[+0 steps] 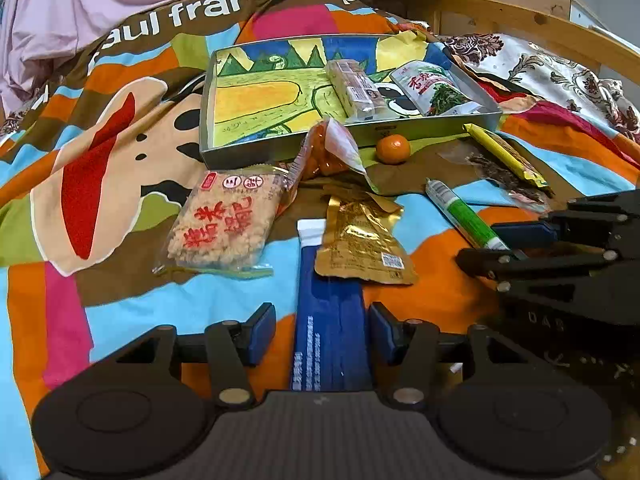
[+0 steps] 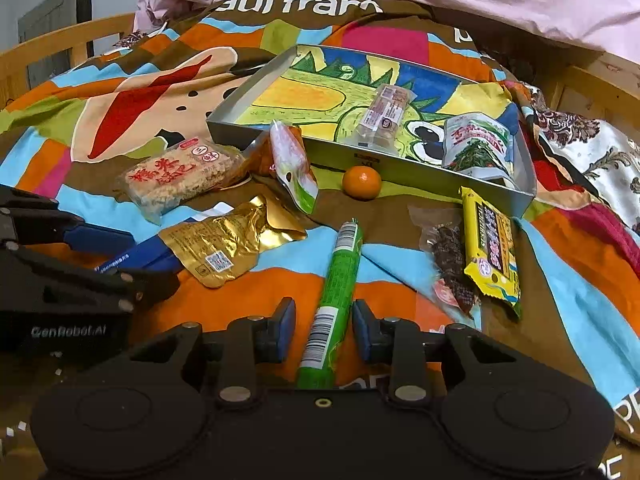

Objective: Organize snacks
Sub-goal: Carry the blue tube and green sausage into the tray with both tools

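Observation:
A shallow metal tray (image 1: 280,148) (image 2: 420,176) with a dinosaur drawing lies on the bed and holds a clear-wrapped bar (image 1: 354,88) (image 2: 386,114) and a green vegetable pouch (image 1: 434,90) (image 2: 476,148). My left gripper (image 1: 322,334) is open, its fingers either side of a blue packet (image 1: 330,320) (image 2: 136,258). My right gripper (image 2: 324,330) is open around a green stick pack (image 2: 336,300) (image 1: 466,218). A gold pouch (image 1: 360,240) (image 2: 228,240) overlaps the blue packet.
Loose on the blanket lie a rice cracker pack (image 1: 226,220) (image 2: 180,178), an orange-and-white bag (image 1: 332,152) (image 2: 292,160), a mandarin (image 1: 393,149) (image 2: 361,182), a yellow bar (image 1: 506,154) (image 2: 490,250) and a dark dried snack bag (image 2: 450,264). Wooden bed rail (image 1: 520,12) stands behind.

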`<state>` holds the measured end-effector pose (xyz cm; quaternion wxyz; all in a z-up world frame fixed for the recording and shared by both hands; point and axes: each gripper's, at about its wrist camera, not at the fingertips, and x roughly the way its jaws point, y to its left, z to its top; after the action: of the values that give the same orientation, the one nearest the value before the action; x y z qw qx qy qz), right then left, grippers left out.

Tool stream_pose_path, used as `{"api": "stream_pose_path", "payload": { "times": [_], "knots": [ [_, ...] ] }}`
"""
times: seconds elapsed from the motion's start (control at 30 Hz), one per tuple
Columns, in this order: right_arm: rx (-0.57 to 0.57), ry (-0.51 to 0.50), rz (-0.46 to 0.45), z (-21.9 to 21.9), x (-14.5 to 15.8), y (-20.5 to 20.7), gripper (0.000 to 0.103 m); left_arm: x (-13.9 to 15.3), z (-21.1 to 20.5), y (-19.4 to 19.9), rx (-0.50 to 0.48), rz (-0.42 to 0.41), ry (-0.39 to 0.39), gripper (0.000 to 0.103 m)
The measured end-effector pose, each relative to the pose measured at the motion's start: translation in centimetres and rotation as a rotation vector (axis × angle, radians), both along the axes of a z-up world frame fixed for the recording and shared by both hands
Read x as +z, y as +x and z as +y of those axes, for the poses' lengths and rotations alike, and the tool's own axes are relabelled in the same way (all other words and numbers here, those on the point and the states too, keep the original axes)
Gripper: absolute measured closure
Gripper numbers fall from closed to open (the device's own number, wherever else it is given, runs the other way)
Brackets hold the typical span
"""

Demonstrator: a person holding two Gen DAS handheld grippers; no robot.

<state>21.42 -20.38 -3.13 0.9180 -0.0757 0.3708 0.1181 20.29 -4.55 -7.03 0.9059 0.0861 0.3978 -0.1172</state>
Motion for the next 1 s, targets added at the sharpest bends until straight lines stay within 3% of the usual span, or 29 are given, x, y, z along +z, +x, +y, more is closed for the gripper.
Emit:
{"api": "stream_pose_path", "payload": {
  "times": [0.13, 0.23, 0.4, 0.53, 0.7, 1.0],
  "knots": [
    [-0.004, -0.007, -0.014, 0.3, -0.1, -0.2, 0.075, -0.2, 0.1, 0.3, 0.007, 0.003, -0.022, 0.062],
    [0.023, -0.050, -0.040, 0.9, -0.2, -0.5, 0.078, -0.1, 0.0, 0.0, 0.003, -0.001, -0.013, 0.065],
    [0.107, -0.236, -0.136, 2.7, -0.2, -2.1, 0.082, 0.7, -0.1, -0.3, 0.035, 0.040, -0.023, 0.067],
    [0.167, -0.385, -0.224, 3.7, -0.4, -3.3, 0.084, 1.6, 0.7, -0.7, 0.095, 0.089, -0.090, 0.069],
    [0.200, -0.468, -0.285, 4.1, -0.3, -4.0, 0.084, 2.2, 1.9, -2.3, 0.196, 0.106, -0.192, 0.070],
    [0.244, -0.563, -0.388, 4.8, 0.2, -5.7, 0.084, 2.8, 2.4, -6.2, 0.284, 0.049, -0.272, 0.070]
  ]
}}
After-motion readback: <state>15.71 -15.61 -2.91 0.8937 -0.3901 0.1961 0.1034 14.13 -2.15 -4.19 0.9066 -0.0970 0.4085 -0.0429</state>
